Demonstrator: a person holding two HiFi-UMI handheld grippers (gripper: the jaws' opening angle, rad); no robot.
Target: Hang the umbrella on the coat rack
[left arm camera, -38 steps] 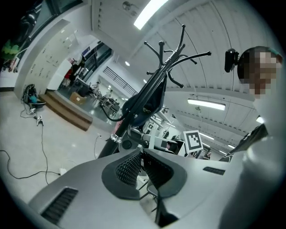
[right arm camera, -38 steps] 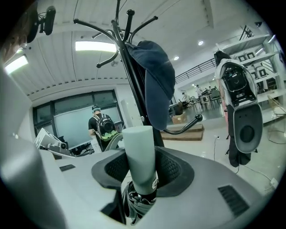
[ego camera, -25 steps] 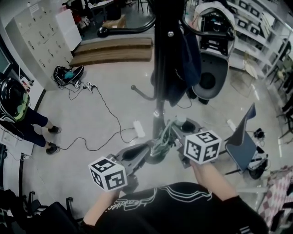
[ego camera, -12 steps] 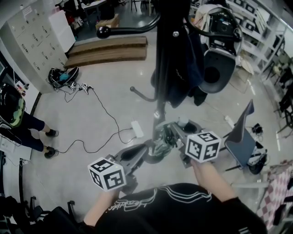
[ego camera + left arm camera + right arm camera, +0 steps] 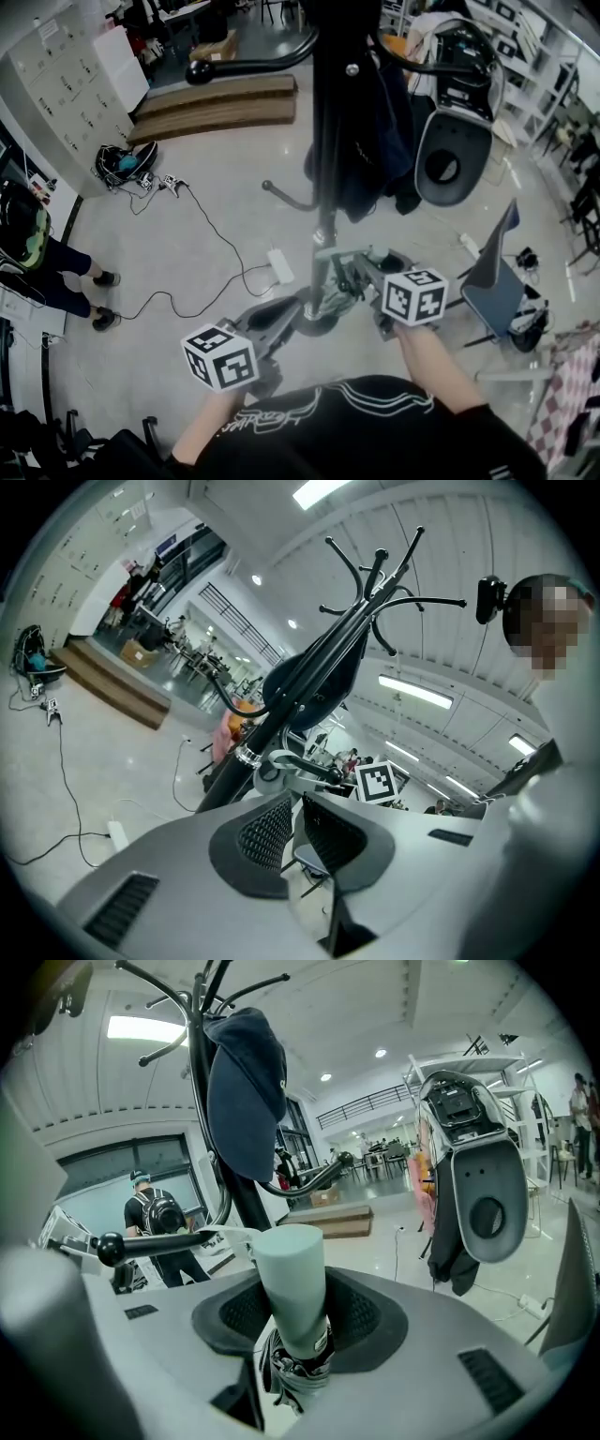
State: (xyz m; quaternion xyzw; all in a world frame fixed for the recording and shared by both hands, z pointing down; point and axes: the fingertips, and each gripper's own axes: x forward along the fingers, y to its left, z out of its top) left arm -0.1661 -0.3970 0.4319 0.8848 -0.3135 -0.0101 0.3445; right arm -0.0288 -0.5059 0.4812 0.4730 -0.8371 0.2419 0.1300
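The coat rack (image 5: 323, 225) is a black pole with curved hooks and a dark garment (image 5: 361, 131) hung high on it. It also fills the left gripper view as the rack (image 5: 309, 682). My right gripper (image 5: 354, 274) is shut on a folded umbrella (image 5: 328, 300) just right of the pole. In the right gripper view the umbrella's pale green handle (image 5: 291, 1279) stands between the pads of my right gripper (image 5: 292, 1312). A pale strap (image 5: 230, 1234) runs from the handle to a ball-tipped hook (image 5: 111, 1246); whether it loops the hook I cannot tell. My left gripper (image 5: 281, 314) (image 5: 295, 822) is shut, holding nothing, lower left of the pole.
A person (image 5: 37, 244) stands at the far left. Cables (image 5: 206, 244) and a power strip (image 5: 281, 265) lie on the floor left of the rack. A blue chair (image 5: 492, 286) and a grey shell seat (image 5: 455, 159) stand to the right. Wooden steps (image 5: 216, 98) lie behind.
My right gripper has sunk a little with the umbrella, close by the pole. The left gripper has kept its place.
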